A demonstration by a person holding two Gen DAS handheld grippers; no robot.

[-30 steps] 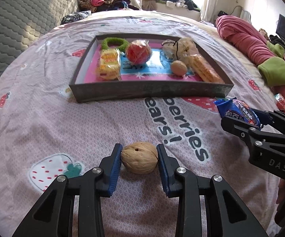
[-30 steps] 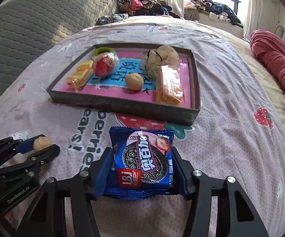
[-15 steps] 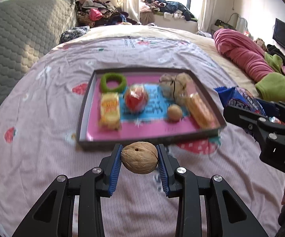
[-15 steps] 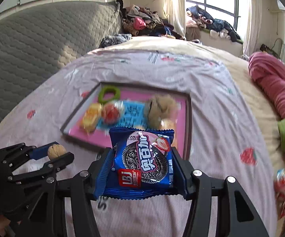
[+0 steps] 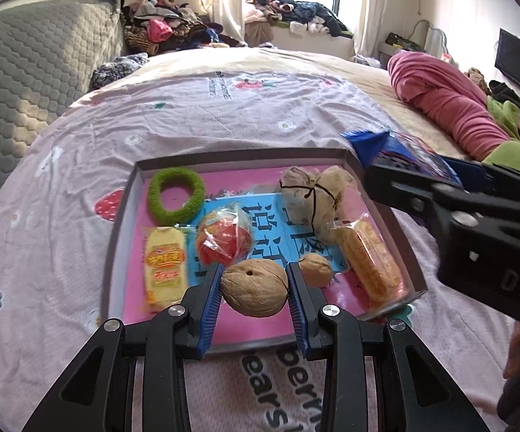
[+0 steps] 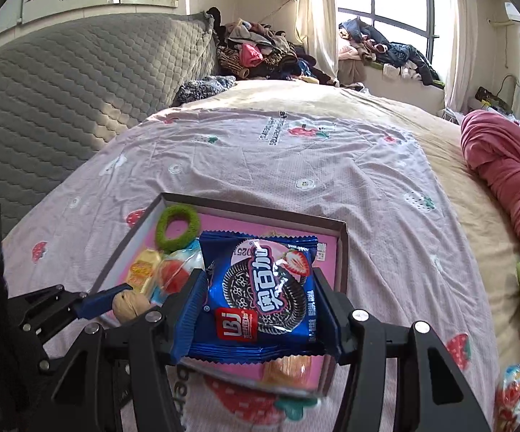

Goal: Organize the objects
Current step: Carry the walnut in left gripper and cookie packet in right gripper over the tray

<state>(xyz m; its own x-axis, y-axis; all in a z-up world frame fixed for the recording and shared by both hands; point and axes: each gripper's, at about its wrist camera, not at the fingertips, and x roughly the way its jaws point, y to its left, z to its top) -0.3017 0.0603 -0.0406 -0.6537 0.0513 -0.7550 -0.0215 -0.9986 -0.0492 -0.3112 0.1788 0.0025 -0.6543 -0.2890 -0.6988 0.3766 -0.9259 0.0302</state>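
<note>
My left gripper (image 5: 254, 291) is shut on a walnut (image 5: 254, 292) and holds it above the near part of the grey tray (image 5: 116, 237). The tray has a pink floor and holds a green ring (image 5: 176, 199), a yellow snack pack (image 5: 163, 264), a red wrapped ball (image 5: 224, 239), a second walnut (image 5: 315, 270), a tied beige bundle (image 5: 313, 198) and an orange snack pack (image 5: 369, 262). My right gripper (image 6: 260, 300) is shut on a blue cookie packet (image 6: 260, 293) above the tray's right side (image 6: 342, 252). The left gripper with its walnut (image 6: 128, 306) shows at the lower left.
The tray lies on a pink strawberry-print bedsheet (image 5: 245, 115). A grey quilted headboard (image 5: 26, 79) stands at the left. A rolled pink blanket (image 5: 447, 104) and green cloth (image 5: 515, 158) lie at the right. Piled clothes (image 5: 173, 32) sit at the back. A wrapped snack (image 6: 511, 392) lies at the lower right.
Both grippers have risen and moved forward over the tray, the left carrying the walnut and the right carrying the cookie packet. The tray now lies below both.
</note>
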